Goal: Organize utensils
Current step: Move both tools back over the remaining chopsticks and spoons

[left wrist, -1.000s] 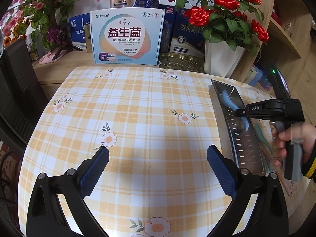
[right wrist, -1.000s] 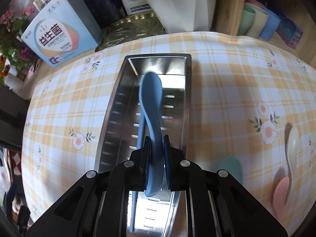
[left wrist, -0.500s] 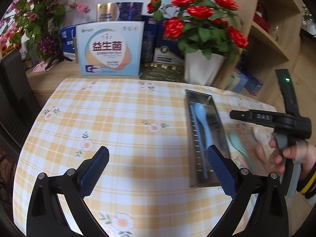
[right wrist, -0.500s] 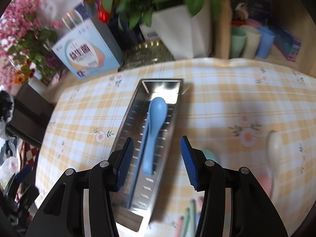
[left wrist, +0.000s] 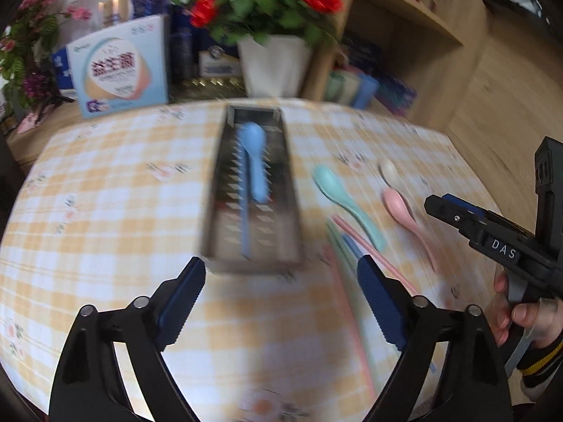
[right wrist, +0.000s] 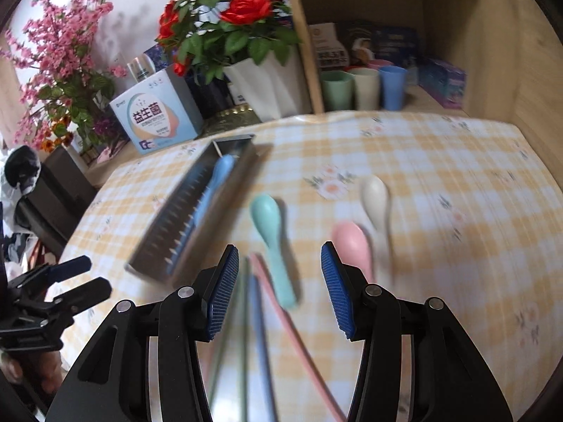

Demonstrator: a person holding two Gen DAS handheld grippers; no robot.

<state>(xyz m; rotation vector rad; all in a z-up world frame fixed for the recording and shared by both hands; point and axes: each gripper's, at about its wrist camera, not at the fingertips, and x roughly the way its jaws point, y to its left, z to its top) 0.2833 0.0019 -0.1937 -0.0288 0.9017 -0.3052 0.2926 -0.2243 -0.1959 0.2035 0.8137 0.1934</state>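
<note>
Bare tablecloth (left wrist: 105, 211) left of tray (left wrist: 214, 211).

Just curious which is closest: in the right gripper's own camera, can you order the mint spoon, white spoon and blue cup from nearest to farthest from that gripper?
1. Mint spoon: ahead of the right gripper.
2. White spoon: farther, to the right.
3. Blue cup: farthest, in the shelf.

A yellow, orange and white checked cloth dotted with small flowers is covering the table (right wrist: 440, 161). A silver metal tray (left wrist: 225, 183) is holding a light blue spoon (left wrist: 254, 156). A mint green spoon (right wrist: 271, 235), a pink spoon (right wrist: 352, 242) and a cream spoon (right wrist: 377, 204) are lying beside it. Red roses (right wrist: 246, 8) are showing in a white pot (right wrist: 271, 86). Both black grippers, left (left wrist: 281, 302) and right (right wrist: 279, 288), are wearing blue ribbed pads on their jaws.
</note>
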